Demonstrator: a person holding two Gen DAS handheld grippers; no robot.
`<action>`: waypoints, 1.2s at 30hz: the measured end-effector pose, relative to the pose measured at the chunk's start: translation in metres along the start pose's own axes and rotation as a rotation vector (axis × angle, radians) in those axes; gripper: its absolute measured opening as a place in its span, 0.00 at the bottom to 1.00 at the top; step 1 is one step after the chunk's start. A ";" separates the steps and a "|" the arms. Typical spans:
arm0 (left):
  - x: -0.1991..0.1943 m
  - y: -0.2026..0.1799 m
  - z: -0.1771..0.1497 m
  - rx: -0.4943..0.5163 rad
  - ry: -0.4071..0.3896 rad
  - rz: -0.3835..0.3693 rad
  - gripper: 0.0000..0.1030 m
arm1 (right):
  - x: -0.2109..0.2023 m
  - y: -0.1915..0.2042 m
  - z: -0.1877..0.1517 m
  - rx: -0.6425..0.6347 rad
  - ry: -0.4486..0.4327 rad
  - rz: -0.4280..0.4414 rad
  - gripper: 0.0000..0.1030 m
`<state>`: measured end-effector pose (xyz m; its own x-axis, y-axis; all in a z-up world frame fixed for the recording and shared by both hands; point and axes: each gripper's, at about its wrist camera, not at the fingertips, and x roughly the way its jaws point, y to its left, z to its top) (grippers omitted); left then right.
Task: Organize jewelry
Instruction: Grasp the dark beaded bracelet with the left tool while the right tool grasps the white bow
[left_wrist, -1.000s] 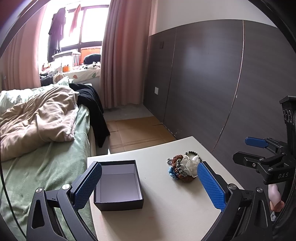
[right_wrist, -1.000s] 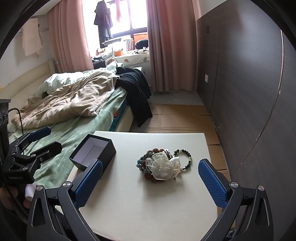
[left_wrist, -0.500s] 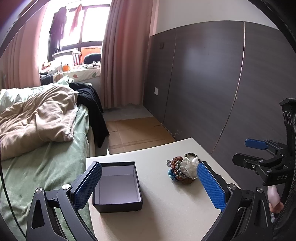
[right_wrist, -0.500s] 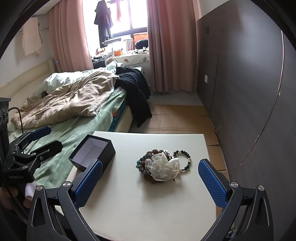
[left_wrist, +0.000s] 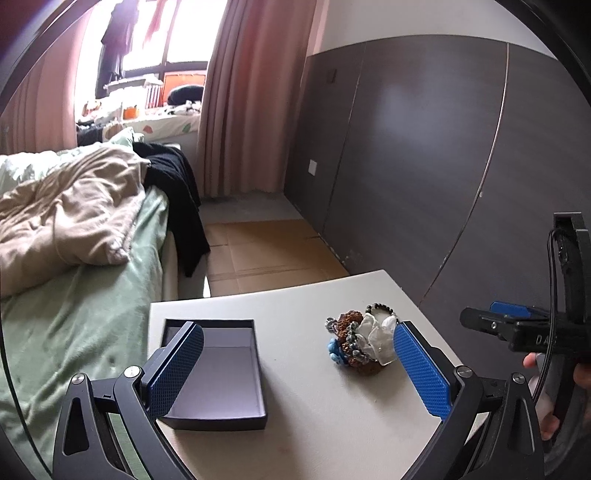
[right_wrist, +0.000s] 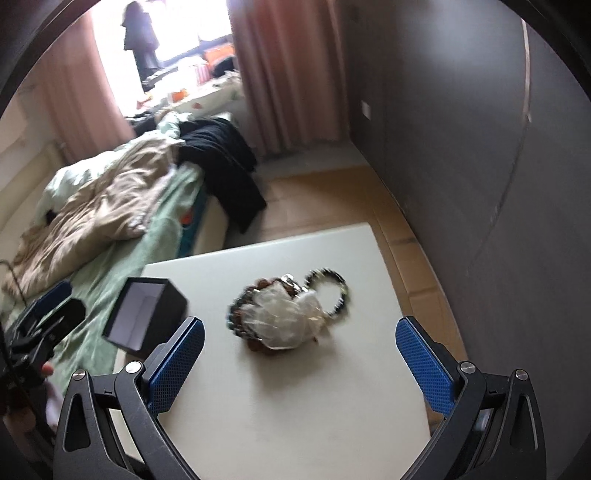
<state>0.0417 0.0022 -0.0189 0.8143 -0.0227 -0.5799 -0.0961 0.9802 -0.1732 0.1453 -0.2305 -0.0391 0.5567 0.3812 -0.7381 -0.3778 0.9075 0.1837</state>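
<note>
A pile of beaded bracelets with a white gauze bow lies in the middle of the white table; it also shows in the left wrist view. A dark bead bracelet lies at the pile's far right. An open, empty black box stands at the table's left side; the right wrist view shows it too. My left gripper is open and empty, near the box. My right gripper is open and empty, above the table just short of the pile.
A bed with a green sheet, a beige duvet and black clothes lies left of the table. A dark panelled wall runs along the right. Cardboard covers the floor beyond the table.
My right gripper has moved forward and tipped down towards the jewelry pile, which now looks larger and blurred. My left gripper has shifted slightly nearer the box.
</note>
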 end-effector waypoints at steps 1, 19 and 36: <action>0.004 -0.002 0.000 -0.001 0.008 -0.009 0.98 | 0.001 -0.001 -0.001 0.014 0.004 0.003 1.00; 0.101 -0.039 -0.017 -0.031 0.214 -0.124 0.45 | 0.067 -0.039 -0.003 0.309 0.191 0.096 0.71; 0.144 -0.031 -0.022 -0.082 0.296 -0.198 0.09 | 0.119 -0.038 0.001 0.436 0.304 0.202 0.69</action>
<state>0.1492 -0.0359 -0.1145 0.6220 -0.2785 -0.7319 -0.0084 0.9322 -0.3618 0.2264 -0.2195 -0.1335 0.2425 0.5455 -0.8023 -0.0781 0.8352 0.5443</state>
